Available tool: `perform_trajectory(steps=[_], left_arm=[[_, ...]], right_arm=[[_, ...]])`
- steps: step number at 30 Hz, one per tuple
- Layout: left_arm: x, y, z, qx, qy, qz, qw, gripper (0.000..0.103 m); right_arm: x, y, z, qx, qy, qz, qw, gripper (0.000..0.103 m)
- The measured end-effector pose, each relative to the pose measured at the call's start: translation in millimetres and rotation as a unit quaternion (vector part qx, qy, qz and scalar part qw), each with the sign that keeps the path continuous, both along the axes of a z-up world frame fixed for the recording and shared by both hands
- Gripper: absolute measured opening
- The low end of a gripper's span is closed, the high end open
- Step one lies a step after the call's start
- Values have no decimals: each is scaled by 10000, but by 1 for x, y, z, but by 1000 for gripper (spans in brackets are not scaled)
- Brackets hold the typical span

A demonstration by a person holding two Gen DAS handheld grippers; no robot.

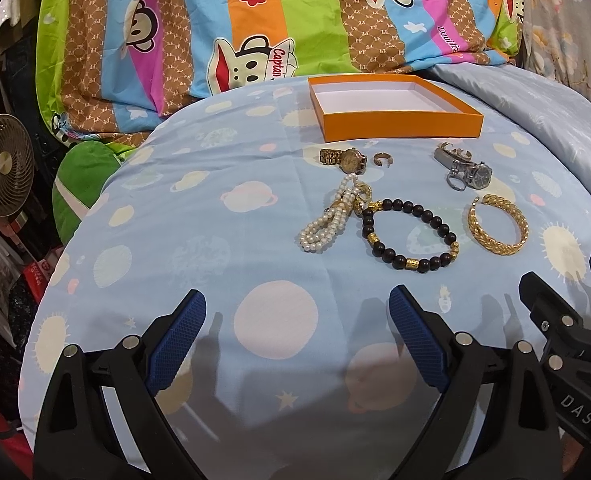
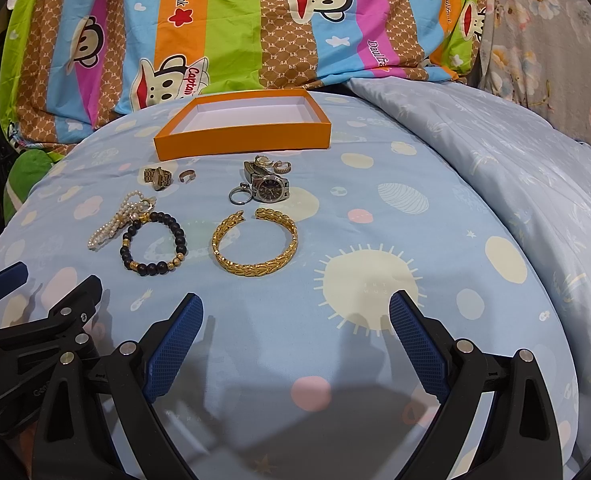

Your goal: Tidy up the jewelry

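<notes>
An empty orange box (image 1: 399, 122) (image 2: 243, 144) sits at the far side of the blue bedsheet. In front of it lie a gold watch (image 1: 345, 157) (image 2: 158, 178), a small ring (image 1: 382, 159) (image 2: 186, 176), a silver watch (image 1: 471, 174) (image 2: 269, 191), a pearl strand (image 1: 331, 220) (image 2: 115, 222), a dark bead bracelet (image 1: 409, 236) (image 2: 153, 244) and a gold bangle (image 1: 497, 226) (image 2: 253, 244). My left gripper (image 1: 297, 308) is open, near and left of the jewelry. My right gripper (image 2: 295, 308) is open, just before the bangle. Both are empty.
A colourful striped monkey-print blanket (image 1: 255, 20) (image 2: 235, 20) rises behind the box. A pale blue quilt (image 2: 515, 168) is bunched at the right. A small fan (image 1: 3, 172) and clutter stand beyond the bed's left edge.
</notes>
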State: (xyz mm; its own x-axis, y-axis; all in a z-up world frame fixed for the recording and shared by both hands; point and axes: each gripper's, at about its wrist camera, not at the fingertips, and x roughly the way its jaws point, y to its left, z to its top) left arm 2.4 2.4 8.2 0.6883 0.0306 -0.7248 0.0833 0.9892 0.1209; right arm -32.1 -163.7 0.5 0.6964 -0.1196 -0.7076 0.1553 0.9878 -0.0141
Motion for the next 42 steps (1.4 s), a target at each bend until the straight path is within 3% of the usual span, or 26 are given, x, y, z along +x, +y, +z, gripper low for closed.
perform_trajectory(steps=[24,28,32,38,42], left_arm=[[-2,-3,-6,-33,34,-51,10000,90],[-1,9,-4,-524,112,-169,9984,90],[-1,43,4,-963,-46,266,9950,91],[5,60,6,-600,2,478,9971,92],[5,61,3,-642,52,384,9972,92]], right_arm=[[0,1,-1,15,-7,-2,10000,93],[3,-1,-2,137,48,53,9999,93],[7,-11,5,349,16,158,9993,92],[31,-10,2,323,186,201,9991,92],[45,-14,-3,560,347,166,9977,89]])
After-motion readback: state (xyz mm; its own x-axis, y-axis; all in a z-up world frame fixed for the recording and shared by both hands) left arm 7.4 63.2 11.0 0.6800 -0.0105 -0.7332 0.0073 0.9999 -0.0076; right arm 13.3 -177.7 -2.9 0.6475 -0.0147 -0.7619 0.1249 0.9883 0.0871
